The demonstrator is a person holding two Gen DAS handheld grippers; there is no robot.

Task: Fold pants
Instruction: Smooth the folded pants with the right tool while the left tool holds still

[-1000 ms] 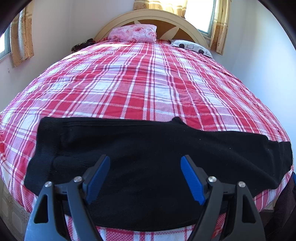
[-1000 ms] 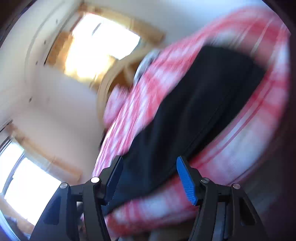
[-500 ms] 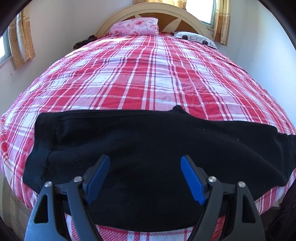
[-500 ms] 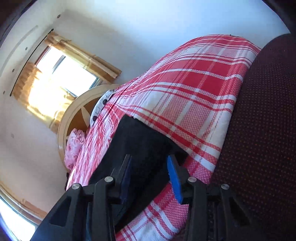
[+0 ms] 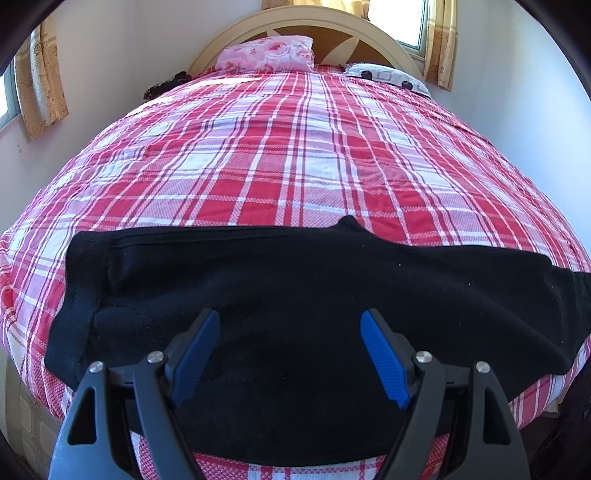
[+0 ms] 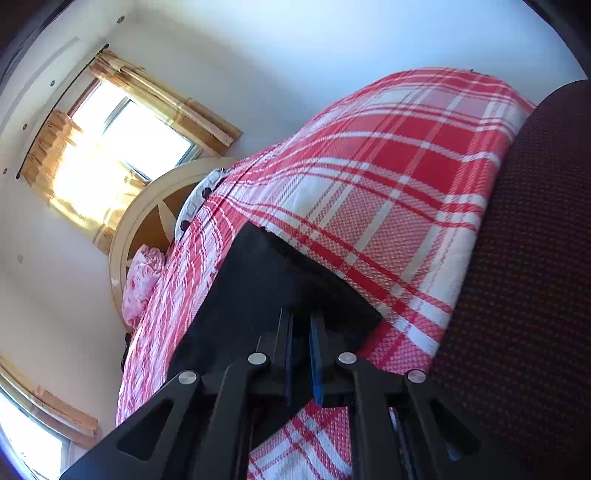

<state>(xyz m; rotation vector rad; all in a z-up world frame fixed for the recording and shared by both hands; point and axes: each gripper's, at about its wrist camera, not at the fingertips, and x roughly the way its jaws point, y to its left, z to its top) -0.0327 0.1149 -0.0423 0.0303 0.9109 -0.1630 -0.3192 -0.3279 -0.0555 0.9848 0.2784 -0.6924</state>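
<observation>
Black pants (image 5: 288, 280) lie folded lengthwise across the near end of a bed with a red and white plaid cover (image 5: 288, 155), waistband at the left, leg ends at the right. My left gripper (image 5: 290, 332) is open and empty, hovering above the middle of the pants. In the right wrist view the pants (image 6: 258, 280) run away from the camera, and my right gripper (image 6: 300, 325) is shut on their leg end at the bed's near corner.
A pink pillow (image 5: 266, 55) and a patterned pillow (image 5: 388, 75) lie by the round headboard (image 5: 317, 33). Walls stand close on both sides. A dark dotted fabric surface (image 6: 528, 258) lies right of the bed corner. Curtained windows (image 6: 122, 136) sit behind the headboard.
My right gripper swung down to the leg end of the pants and closed on it. My left gripper stayed open over the pants, the view shifting slightly.
</observation>
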